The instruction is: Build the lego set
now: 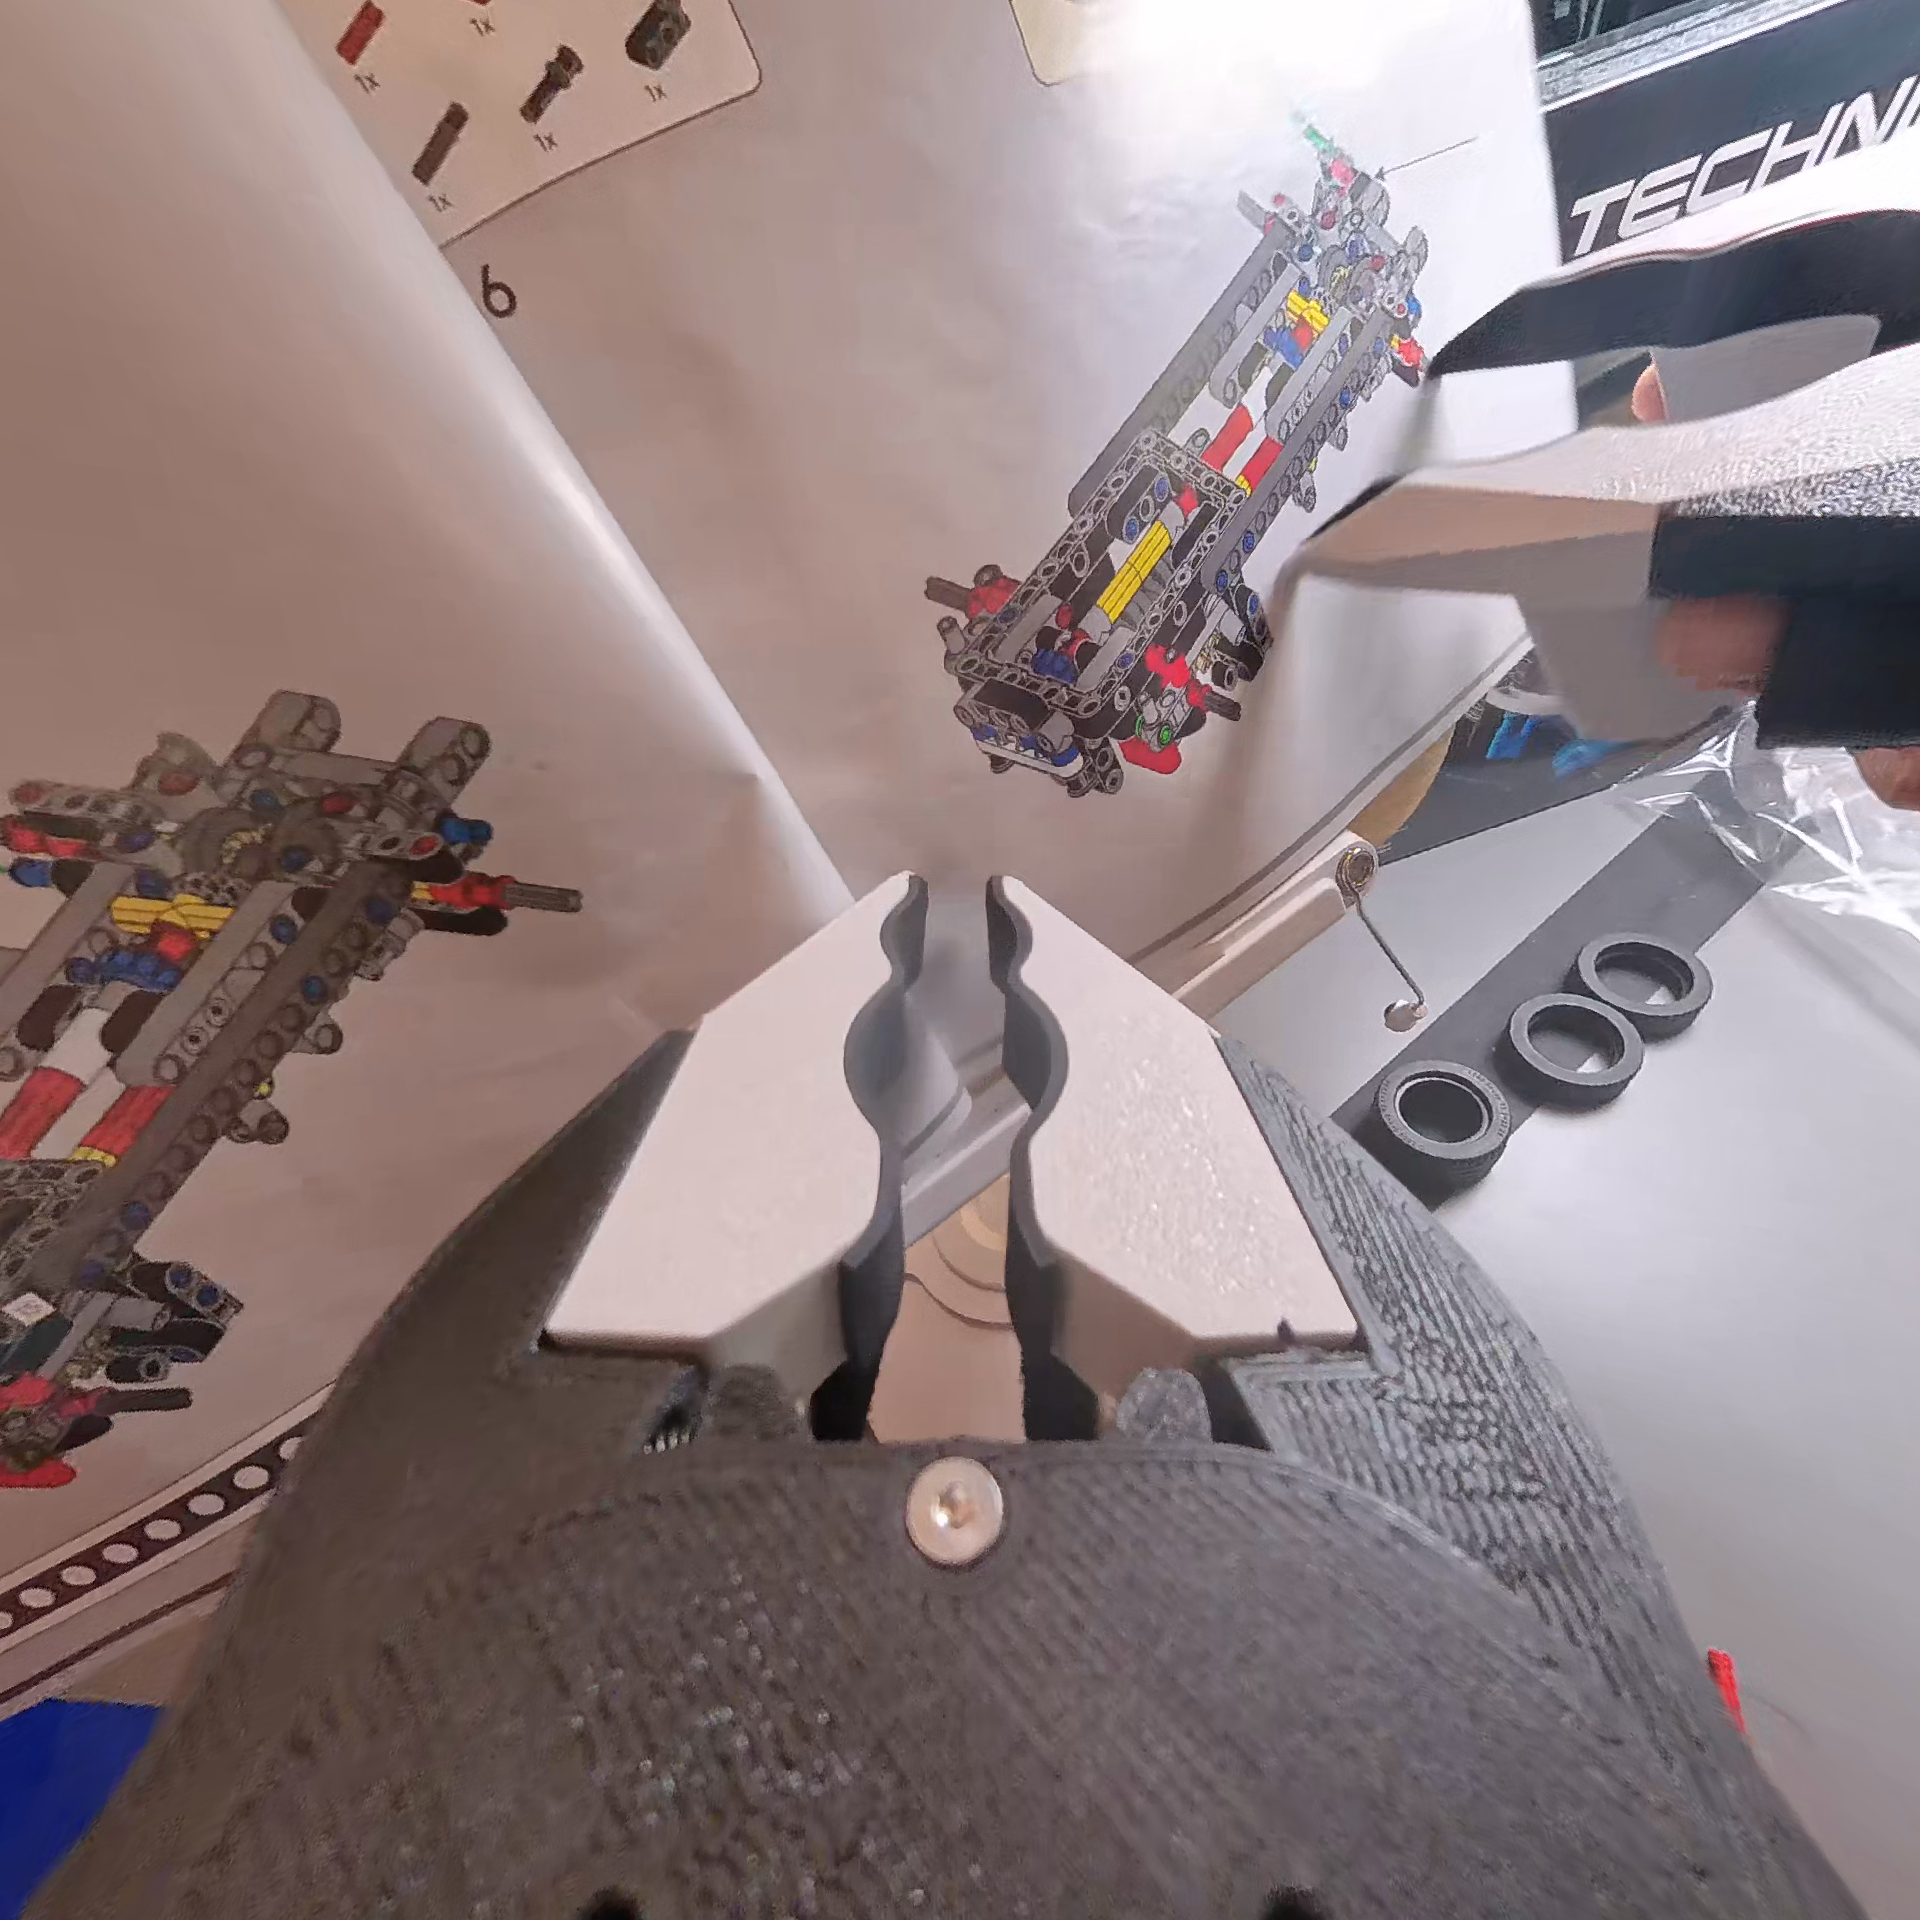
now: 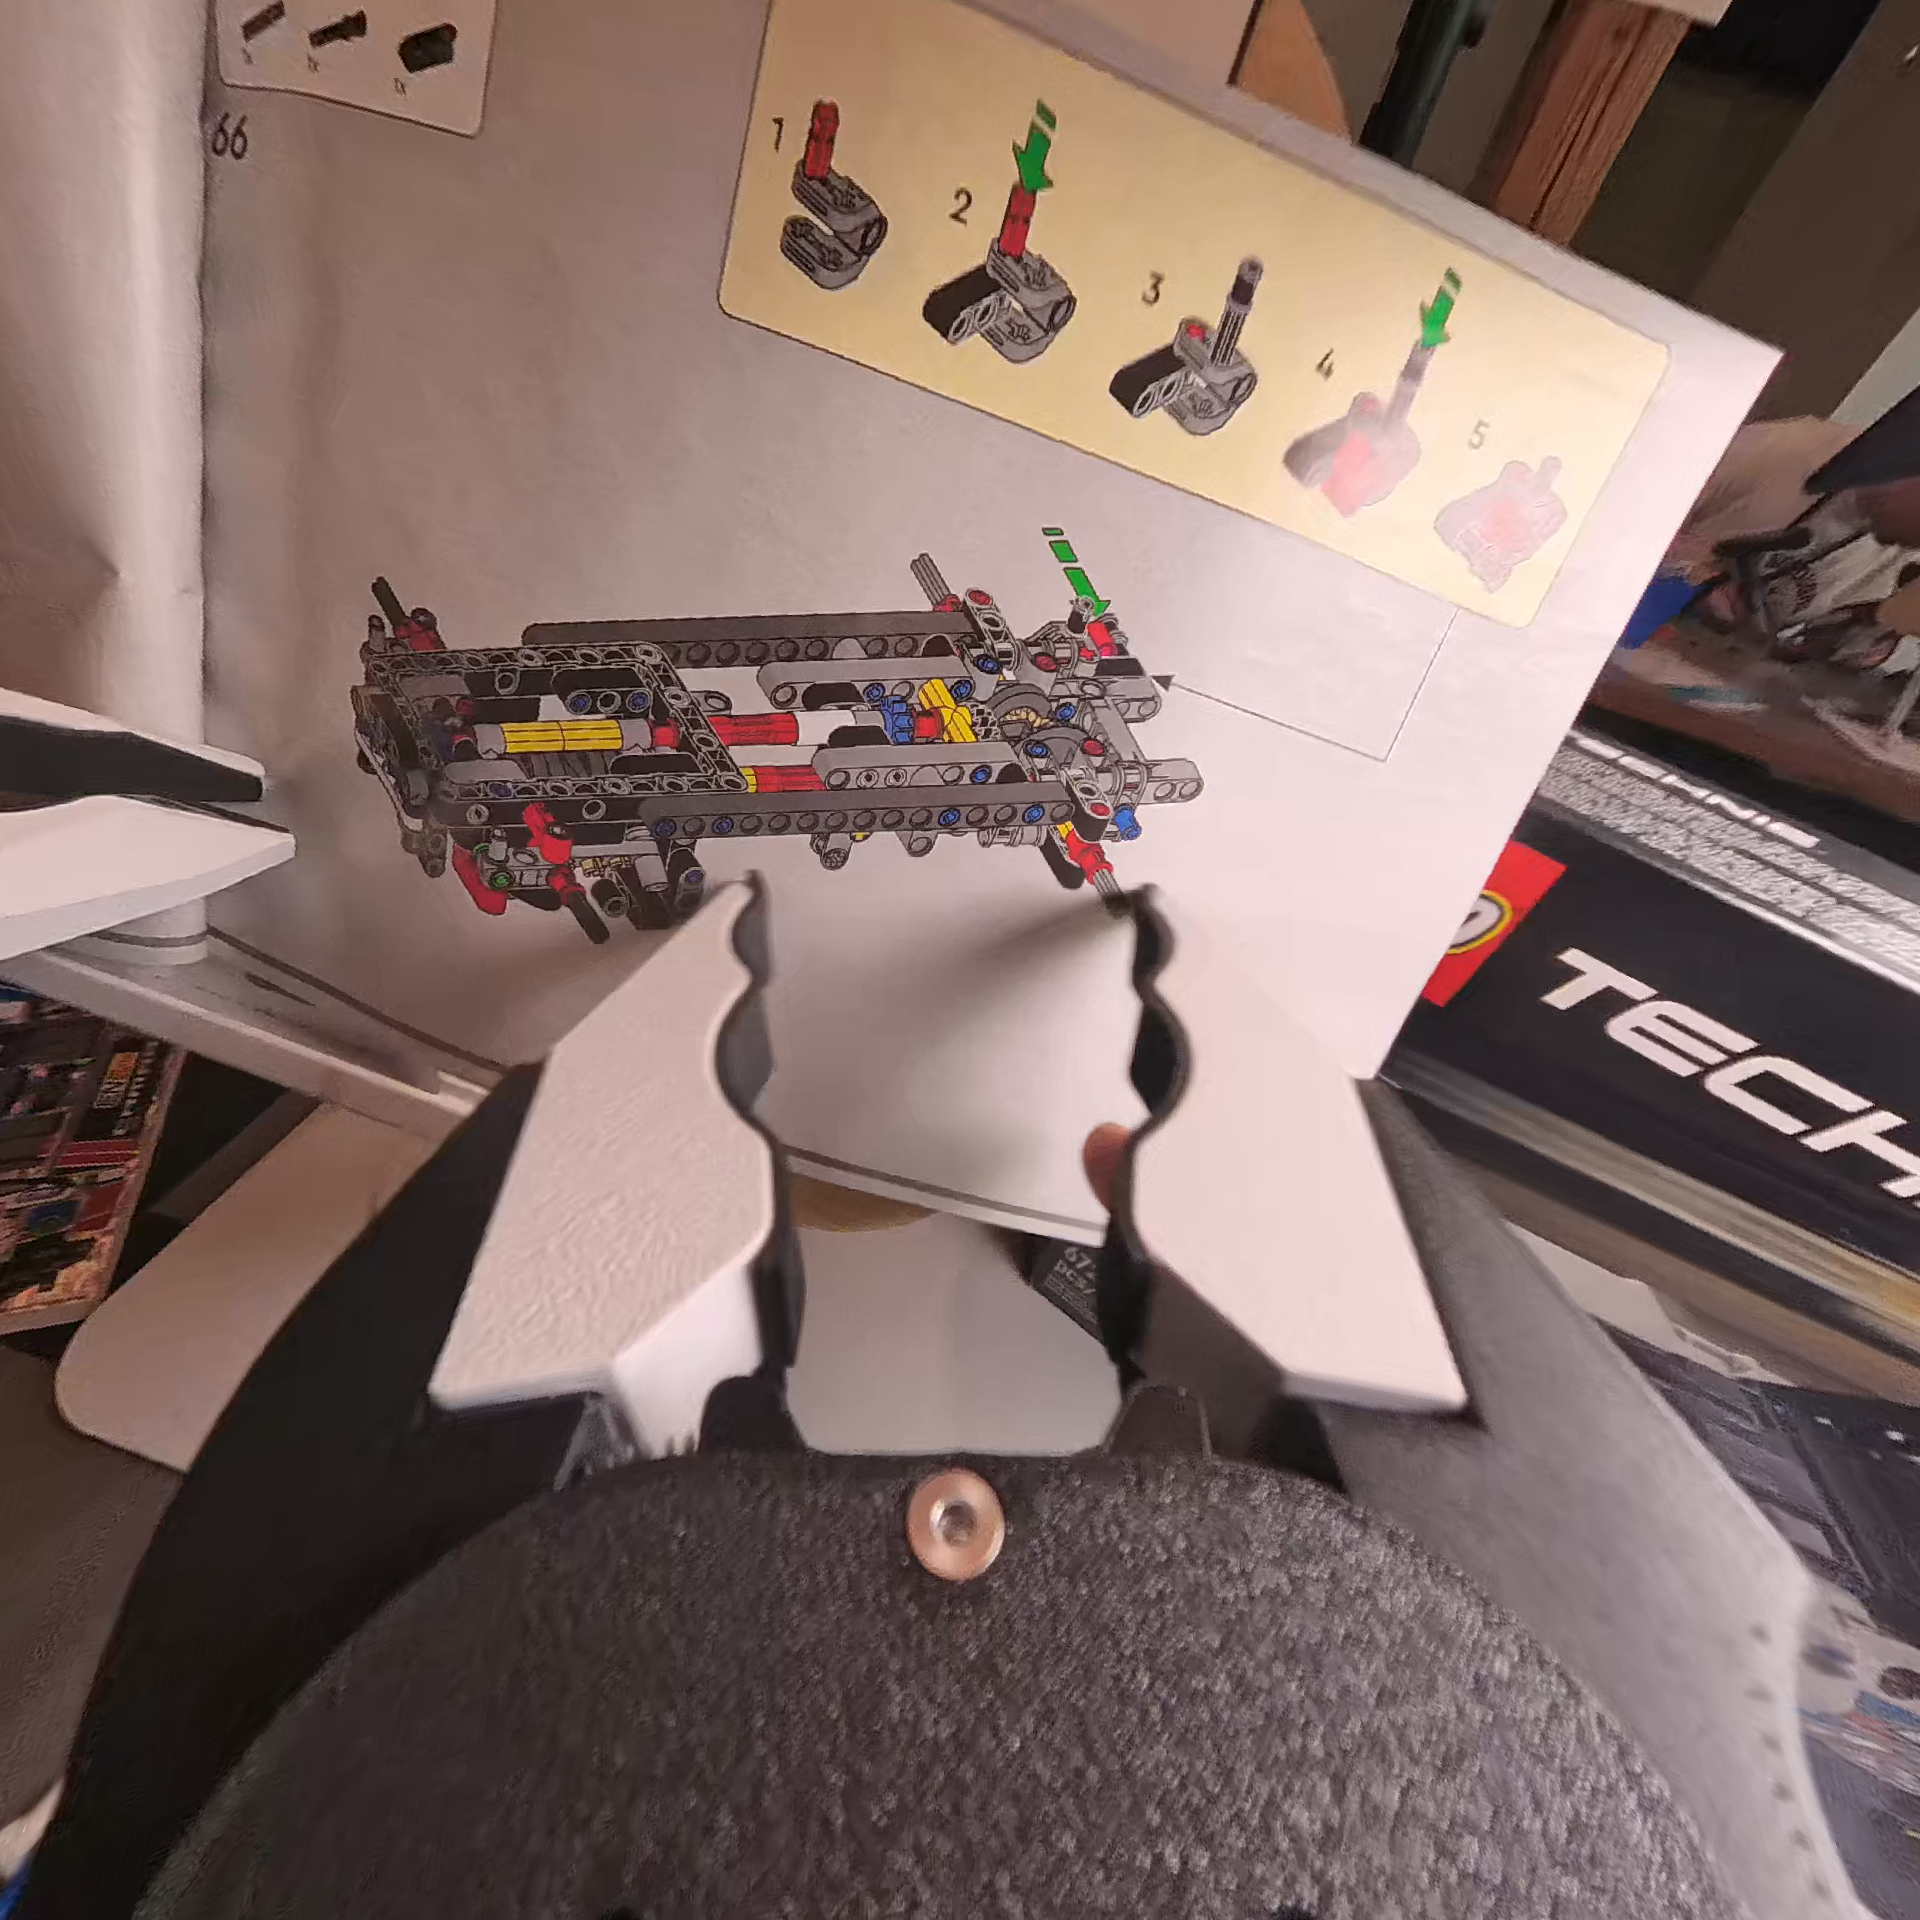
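Observation:
The open instruction booklet [image 1: 727, 468] stands on a white book stand [image 2: 260, 1299] and fills both views [image 2: 623, 416]. It shows printed chassis drawings. My left gripper [image 1: 956, 894] sits low at the booklet's fold. Its jaws are almost together with a thin slit, and only a grey peg of the stand shows through it. It also shows at the left edge of the right wrist view [image 2: 270, 810]. My right gripper [image 2: 945, 899] is wide open at the bottom edge of the right page. It also shows in the left wrist view [image 1: 1351, 520].
Three black tyres [image 1: 1574, 1044] lie on a dark tray to the right of the stand. A clear plastic bag [image 1: 1818, 831] lies behind them. The black set box [image 2: 1714, 1018] lies at the right. A partly built model [image 2: 1808, 592] sits far right.

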Tool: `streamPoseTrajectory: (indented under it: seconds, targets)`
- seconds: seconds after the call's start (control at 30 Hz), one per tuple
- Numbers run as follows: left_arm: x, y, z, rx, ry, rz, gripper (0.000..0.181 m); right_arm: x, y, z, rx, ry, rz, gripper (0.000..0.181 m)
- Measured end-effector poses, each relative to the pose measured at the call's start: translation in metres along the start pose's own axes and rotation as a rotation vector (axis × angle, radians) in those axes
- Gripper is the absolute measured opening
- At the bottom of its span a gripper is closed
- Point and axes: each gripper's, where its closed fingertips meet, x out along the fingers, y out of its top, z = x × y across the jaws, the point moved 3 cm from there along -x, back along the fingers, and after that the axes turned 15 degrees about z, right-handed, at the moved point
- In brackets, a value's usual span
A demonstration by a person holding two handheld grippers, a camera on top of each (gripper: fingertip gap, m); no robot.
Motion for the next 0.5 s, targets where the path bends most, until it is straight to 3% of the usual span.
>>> streamPoseTrajectory:
  seconds: [0.03,0.07,0.17,0.2,0.3,0.37,0.43,0.5]
  targets:
    - [-0.001,0.0,0.001,-0.004,-0.002,-0.001,0.01,-0.003,0.003,-0.001,-0.036,0.001,0.025,0.029]
    - [-0.002,0.0,0.002,-0.011,-0.006,0.0,0.011,-0.006,0.005,-0.004,-0.07,0.005,0.048,0.013]
    - [-0.007,0.001,0.006,-0.029,-0.03,0.018,0.021,-0.011,-0.002,-0.013,-0.115,0.053,0.029,0.005]
    - [-0.009,0.001,0.006,-0.029,-0.037,0.016,0.022,-0.012,-0.003,-0.01,-0.118,0.041,0.04,0.013]
    - [-0.012,-0.001,0.006,-0.02,-0.054,0.006,0.021,-0.012,0.009,0.016,-0.111,-0.057,0.117,0.068]
    - [-0.011,-0.001,0.005,-0.012,-0.056,0.0,0.02,-0.004,0.012,0.023,0.009,-0.022,0.098,0.087]
    - [-0.008,-0.002,0.005,0.001,-0.048,-0.007,0.017,0.006,0.004,0.012,0.119,0.069,0.013,0.106]
    - [-0.005,-0.003,0.004,0.023,-0.014,-0.007,0.014,0.008,0.006,0.006,0.069,0.048,0.015,0.099]
